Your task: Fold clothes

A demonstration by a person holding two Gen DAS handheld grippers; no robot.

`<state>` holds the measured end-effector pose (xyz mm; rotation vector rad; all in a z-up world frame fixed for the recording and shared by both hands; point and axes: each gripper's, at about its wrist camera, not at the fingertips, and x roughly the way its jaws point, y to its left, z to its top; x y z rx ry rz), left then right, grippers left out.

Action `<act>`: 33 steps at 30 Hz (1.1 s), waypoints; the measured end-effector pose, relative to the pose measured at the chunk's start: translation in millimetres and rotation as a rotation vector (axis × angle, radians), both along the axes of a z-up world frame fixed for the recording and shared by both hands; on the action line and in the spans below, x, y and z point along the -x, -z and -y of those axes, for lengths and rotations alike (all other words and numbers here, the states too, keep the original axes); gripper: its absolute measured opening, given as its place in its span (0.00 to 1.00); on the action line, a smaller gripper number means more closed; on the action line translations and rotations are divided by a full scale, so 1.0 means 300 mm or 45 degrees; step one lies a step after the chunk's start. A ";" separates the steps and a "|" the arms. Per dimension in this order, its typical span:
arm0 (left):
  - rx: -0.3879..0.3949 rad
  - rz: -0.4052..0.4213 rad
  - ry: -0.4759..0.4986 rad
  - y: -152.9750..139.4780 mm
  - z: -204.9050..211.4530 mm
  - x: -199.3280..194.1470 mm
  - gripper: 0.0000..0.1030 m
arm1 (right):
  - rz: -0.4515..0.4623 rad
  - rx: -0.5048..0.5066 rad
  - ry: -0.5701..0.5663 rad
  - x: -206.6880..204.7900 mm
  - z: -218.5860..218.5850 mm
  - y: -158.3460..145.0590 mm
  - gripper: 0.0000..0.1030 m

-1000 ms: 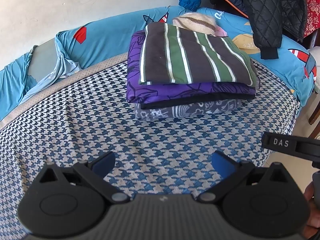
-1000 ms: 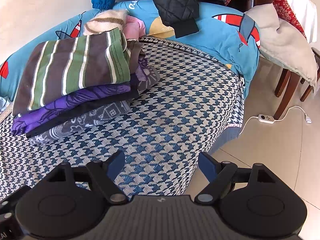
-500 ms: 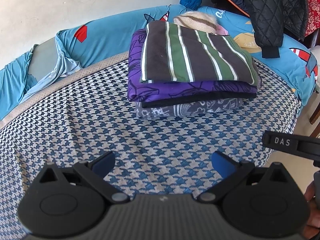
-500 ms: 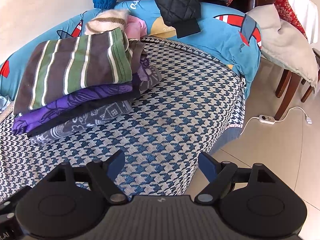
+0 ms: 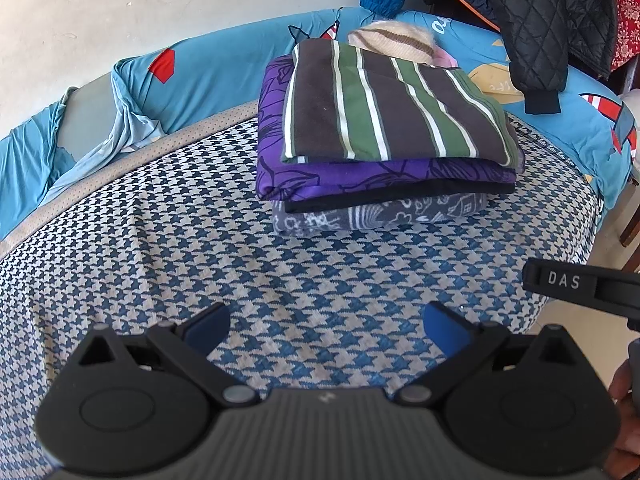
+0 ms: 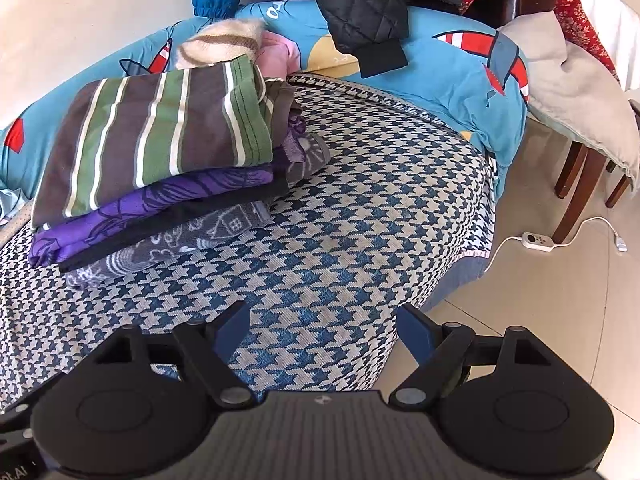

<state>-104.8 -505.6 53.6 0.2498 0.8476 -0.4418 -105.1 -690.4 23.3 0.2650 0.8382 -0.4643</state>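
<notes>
A stack of folded clothes rests on the houndstooth bed cover (image 5: 168, 248). On top lies a striped green, brown and white garment (image 5: 392, 108) (image 6: 160, 136), over a purple one (image 5: 360, 180) (image 6: 120, 216) and a grey printed one (image 5: 380, 216) (image 6: 168, 248). My left gripper (image 5: 326, 326) stands open above the cover, well short of the stack, nothing between its blue pads. My right gripper (image 6: 324, 326) is open too, over the cover's near right edge, with the stack up to its left. Part of the right gripper (image 5: 580, 284) shows at the left wrist view's right side.
A blue quilt (image 5: 208, 76) (image 6: 448, 68) runs behind the stack, with a knitted cream item (image 5: 390, 38) and pink cloth (image 6: 280, 54) on it. A black quilted jacket (image 5: 548, 20) (image 6: 360, 4) hangs above. Right of the bed: tiled floor (image 6: 540, 300), a white cable switch (image 6: 536, 240), chair legs (image 6: 576, 196).
Both views have drifted very slightly; the stack sits a touch higher in the left wrist view. Nothing was taken hold of or let go.
</notes>
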 end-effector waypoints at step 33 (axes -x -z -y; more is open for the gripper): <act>-0.012 -0.012 0.000 0.026 -0.017 -0.001 1.00 | 0.054 -0.035 -0.112 -0.006 -0.039 -0.017 0.78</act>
